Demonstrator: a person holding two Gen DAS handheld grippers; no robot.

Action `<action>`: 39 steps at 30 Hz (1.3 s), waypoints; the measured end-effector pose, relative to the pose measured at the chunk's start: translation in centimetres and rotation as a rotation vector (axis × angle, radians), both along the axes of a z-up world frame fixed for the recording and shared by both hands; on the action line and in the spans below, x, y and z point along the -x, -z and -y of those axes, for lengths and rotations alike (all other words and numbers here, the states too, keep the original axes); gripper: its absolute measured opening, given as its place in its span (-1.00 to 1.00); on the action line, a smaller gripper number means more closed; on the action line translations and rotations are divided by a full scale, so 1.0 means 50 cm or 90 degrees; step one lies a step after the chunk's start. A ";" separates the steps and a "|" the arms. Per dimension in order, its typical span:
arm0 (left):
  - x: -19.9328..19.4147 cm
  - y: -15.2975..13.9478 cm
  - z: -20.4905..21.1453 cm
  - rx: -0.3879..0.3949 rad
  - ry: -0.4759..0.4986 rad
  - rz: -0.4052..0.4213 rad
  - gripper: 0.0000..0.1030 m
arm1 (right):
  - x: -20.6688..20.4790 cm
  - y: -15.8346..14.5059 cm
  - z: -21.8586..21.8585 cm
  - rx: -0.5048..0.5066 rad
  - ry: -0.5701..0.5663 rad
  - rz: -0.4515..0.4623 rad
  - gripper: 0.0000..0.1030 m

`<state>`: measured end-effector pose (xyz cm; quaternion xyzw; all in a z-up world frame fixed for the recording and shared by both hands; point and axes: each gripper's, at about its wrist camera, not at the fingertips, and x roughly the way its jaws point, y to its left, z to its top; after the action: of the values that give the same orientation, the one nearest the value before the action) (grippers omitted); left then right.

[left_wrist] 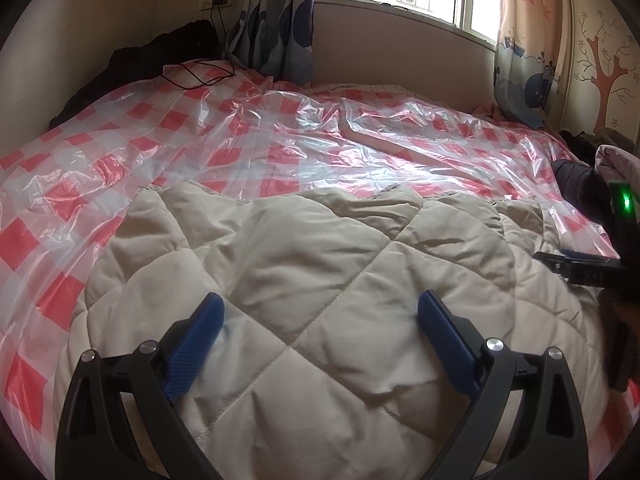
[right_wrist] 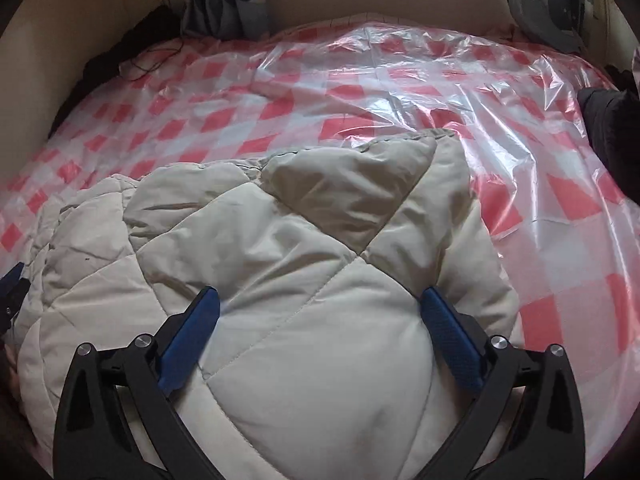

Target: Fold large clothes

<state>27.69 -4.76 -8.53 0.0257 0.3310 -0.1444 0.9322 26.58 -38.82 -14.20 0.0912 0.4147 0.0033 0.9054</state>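
Note:
A beige quilted padded coat [left_wrist: 320, 264] lies bunched on the near part of a bed covered with red-and-white checked plastic sheet [left_wrist: 280, 148]. My left gripper [left_wrist: 320, 308] is open, its blue fingers [left_wrist: 208, 320] spread just above the coat's quilted surface. In the right wrist view the same coat [right_wrist: 304, 248] fills the near half, with a folded corner at its far edge. My right gripper [right_wrist: 320, 304] is open over the coat and holds nothing. The right gripper also shows at the right edge of the left wrist view [left_wrist: 576, 264].
A dark garment [right_wrist: 612, 128] lies at the bed's right edge. A black cable [left_wrist: 200, 74] and dark clothes [left_wrist: 132, 56] lie at the far left. Curtains [left_wrist: 272, 20], a window and the padded headboard [left_wrist: 400, 56] stand beyond the bed.

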 end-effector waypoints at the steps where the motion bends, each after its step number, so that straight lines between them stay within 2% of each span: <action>1: 0.001 0.001 0.003 -0.008 -0.001 0.002 0.82 | -0.005 -0.001 -0.005 0.011 0.001 -0.005 0.89; 3: 0.000 0.003 0.004 -0.009 -0.002 0.003 0.83 | -0.007 -0.001 -0.012 0.026 0.000 -0.010 0.89; 6: -0.002 0.006 0.001 -0.003 0.000 -0.001 0.84 | -0.008 -0.003 -0.004 0.009 -0.009 -0.020 0.88; 8: -0.005 0.010 -0.005 0.010 0.006 -0.018 0.85 | 0.003 -0.022 -0.010 0.015 -0.009 -0.035 0.88; 12: 0.008 0.006 -0.048 0.065 0.027 -0.069 0.85 | 0.129 -0.093 -0.061 -0.018 -0.071 0.005 0.88; 14: 0.037 -0.008 -0.077 0.098 0.029 -0.081 0.85 | 0.210 -0.110 -0.072 -0.100 -0.111 0.000 0.88; 18: 0.120 -0.054 -0.194 0.240 0.004 -0.140 0.85 | 0.341 -0.108 -0.061 -0.178 -0.125 -0.030 0.88; 22: 0.179 -0.064 -0.297 0.337 -0.042 -0.201 0.85 | 0.427 -0.071 0.022 -0.333 -0.055 -0.055 0.88; 26: 0.216 -0.028 -0.343 0.417 -0.061 -0.279 0.85 | 0.443 -0.030 0.114 -0.486 0.037 -0.055 0.88; 28: 0.225 -0.009 -0.346 0.438 -0.072 -0.304 0.85 | 0.431 -0.017 0.134 -0.513 0.057 -0.059 0.88; 34: 0.215 0.048 -0.336 0.520 -0.089 -0.363 0.85 | 0.373 0.019 0.129 -0.473 0.096 -0.119 0.88; 36: 0.205 0.069 -0.337 0.548 -0.099 -0.381 0.85 | 0.356 0.012 0.123 -0.477 0.096 -0.105 0.89; 39: 0.195 0.066 -0.342 0.593 -0.096 -0.367 0.85 | 0.343 -0.023 0.116 -0.499 0.094 -0.043 0.89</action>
<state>17.93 12.32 -11.82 -0.4534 0.4750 -0.2097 0.7245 9.42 -44.64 -13.06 0.4594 0.4039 0.0935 0.7855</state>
